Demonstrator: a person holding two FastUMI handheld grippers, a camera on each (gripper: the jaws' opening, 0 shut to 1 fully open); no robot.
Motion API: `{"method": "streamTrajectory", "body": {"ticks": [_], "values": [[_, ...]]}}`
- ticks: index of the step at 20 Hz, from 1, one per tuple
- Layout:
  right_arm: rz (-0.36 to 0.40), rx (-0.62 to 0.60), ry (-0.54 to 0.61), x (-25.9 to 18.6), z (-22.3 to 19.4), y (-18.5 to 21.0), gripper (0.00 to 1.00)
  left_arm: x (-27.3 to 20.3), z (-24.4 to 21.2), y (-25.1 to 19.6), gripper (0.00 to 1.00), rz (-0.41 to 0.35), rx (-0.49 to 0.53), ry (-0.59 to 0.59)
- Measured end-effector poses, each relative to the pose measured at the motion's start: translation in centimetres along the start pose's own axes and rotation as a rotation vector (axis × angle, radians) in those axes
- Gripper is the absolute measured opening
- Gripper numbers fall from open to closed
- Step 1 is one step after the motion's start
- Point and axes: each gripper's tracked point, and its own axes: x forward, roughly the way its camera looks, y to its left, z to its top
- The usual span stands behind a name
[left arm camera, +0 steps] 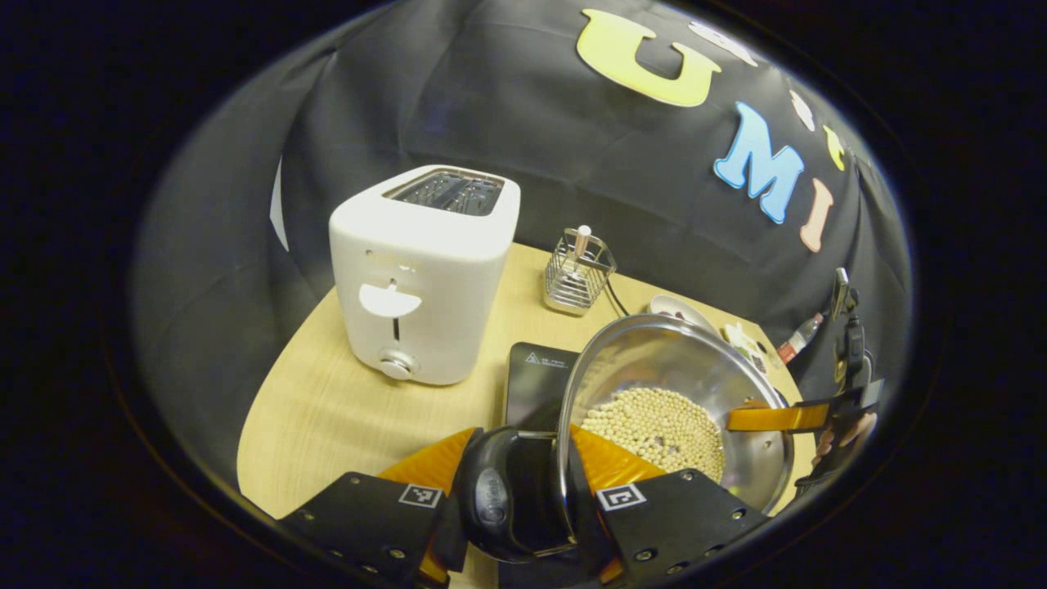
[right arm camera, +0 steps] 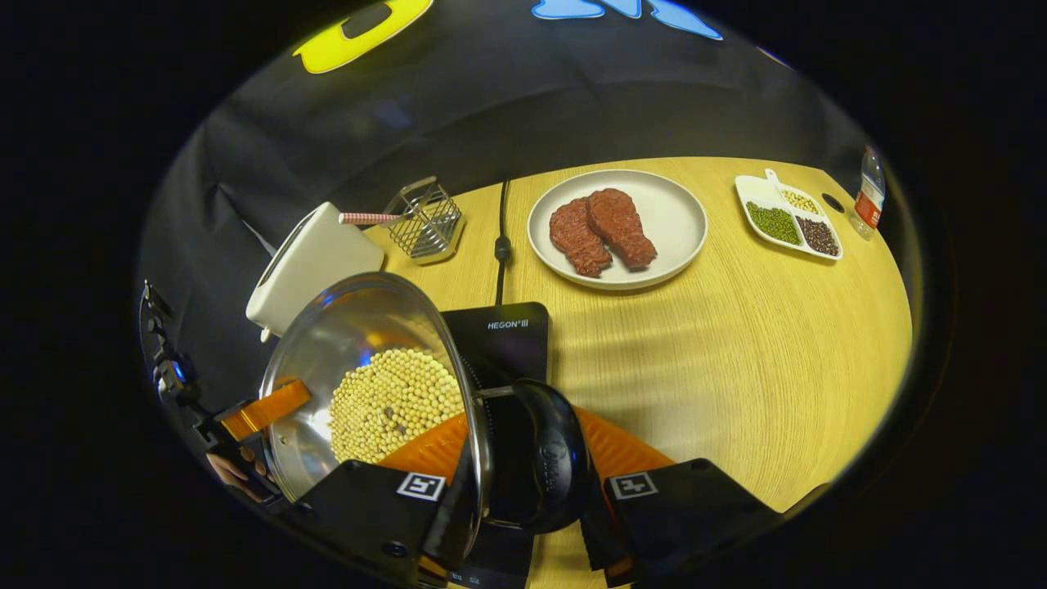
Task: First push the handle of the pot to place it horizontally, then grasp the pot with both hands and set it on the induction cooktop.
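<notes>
My left gripper (left arm camera: 523,511) and right gripper (right arm camera: 523,499) each have their jaws clamped on a black side handle of the steel pot (left arm camera: 679,384) of beans, held above the induction cooktop (right arm camera: 503,339) on the bench (right arm camera: 736,368).

From my feed, the cooktop (left arm camera: 536,384) sits mostly behind the pot (left arm camera: 679,409) in the left gripper view; its near end runs under the handle (right arm camera: 536,458) in the right gripper view. The plate (left arm camera: 679,309) peeks over the pot rim. The bottle (right arm camera: 869,196) is cut by the edge. The toaster (right arm camera: 315,262) is partly behind the pot. I can't tell what the small dish (right arm camera: 787,217) holds.
</notes>
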Motion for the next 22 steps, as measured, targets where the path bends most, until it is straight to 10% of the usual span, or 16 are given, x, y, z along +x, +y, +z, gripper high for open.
{"method": "streamTrajectory", "body": {"ticks": [14, 17, 22], "values": [[-0.004, -0.014, 0.030, -0.5, -1.1, 0.5, 0.58, 0.4, -0.4, 0.5, 0.54, 0.045, -0.012, 0.006], [-0.008, -0.046, 0.029, -1.1, -1.6, 0.9, 0.98, 0.2, -0.5, 1.3, 0.80, 0.091, -0.023, -0.001], [-0.038, -0.060, -0.019, -3.7, -0.8, 0.3, 0.98, -2.5, 0.8, 1.5, 0.84, 0.126, -0.005, -0.040]]}}
